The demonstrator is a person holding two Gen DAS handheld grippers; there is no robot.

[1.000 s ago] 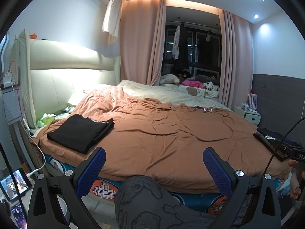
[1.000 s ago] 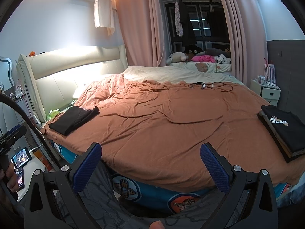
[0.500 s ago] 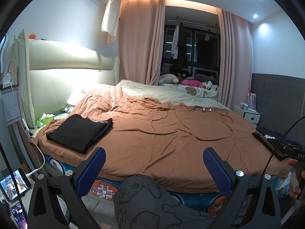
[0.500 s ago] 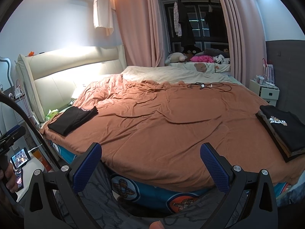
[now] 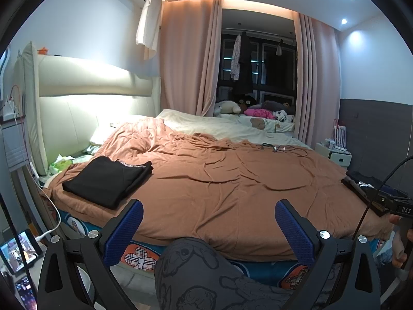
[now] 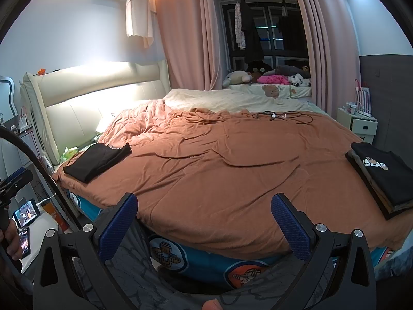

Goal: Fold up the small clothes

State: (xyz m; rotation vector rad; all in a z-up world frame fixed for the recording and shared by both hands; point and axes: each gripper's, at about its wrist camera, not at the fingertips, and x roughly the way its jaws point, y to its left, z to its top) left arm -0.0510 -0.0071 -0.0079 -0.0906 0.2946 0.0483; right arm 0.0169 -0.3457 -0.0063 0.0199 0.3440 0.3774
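Observation:
A folded black garment point(image 5: 108, 179) point(image 6: 99, 159) lies on the bed's near left corner, by the headboard. A stack of folded dark clothes topped by a black printed T-shirt point(image 6: 384, 174) point(image 5: 366, 183) sits at the bed's right edge. My left gripper point(image 5: 208, 222) is open, held in front of the bed's near edge above a person's knee point(image 5: 196, 266), with nothing between its blue pads. My right gripper point(image 6: 204, 218) is open too, in front of the bed edge, holding nothing. Both grippers are well short of either pile.
A brown blanket point(image 6: 232, 155) covers the bed, with a cable point(image 6: 278, 115) lying at its far side. A white bedside cabinet point(image 6: 358, 122) stands at the right. A phone on a stand point(image 5: 19, 252) sits low left. Stuffed toys point(image 6: 258, 76) lie by the window.
Both views have shifted very slightly; the bed and clothes sit a touch lower left in frame. Both grippers stay open and nothing has been picked up or moved.

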